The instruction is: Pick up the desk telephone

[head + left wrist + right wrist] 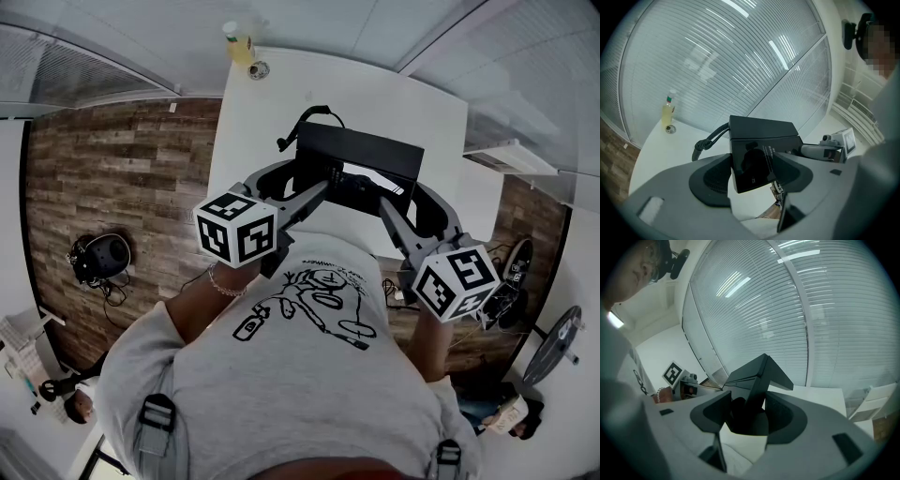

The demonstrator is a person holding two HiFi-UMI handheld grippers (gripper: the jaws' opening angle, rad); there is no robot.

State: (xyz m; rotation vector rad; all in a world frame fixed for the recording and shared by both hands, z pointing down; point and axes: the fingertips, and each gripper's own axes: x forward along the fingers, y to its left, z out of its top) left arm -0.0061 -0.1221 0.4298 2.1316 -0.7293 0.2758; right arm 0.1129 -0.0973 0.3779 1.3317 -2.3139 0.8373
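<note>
With the left gripper [751, 174] pinching one end of the black desk telephone [360, 161] and the right gripper [747, 414] pinching the other, over the white table's [281, 94] near edge, I'd squeeze evenly and lift level, minding the coiled cord [706, 142].

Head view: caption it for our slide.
Left gripper and right gripper clamp the desk telephone at a white table.
</note>
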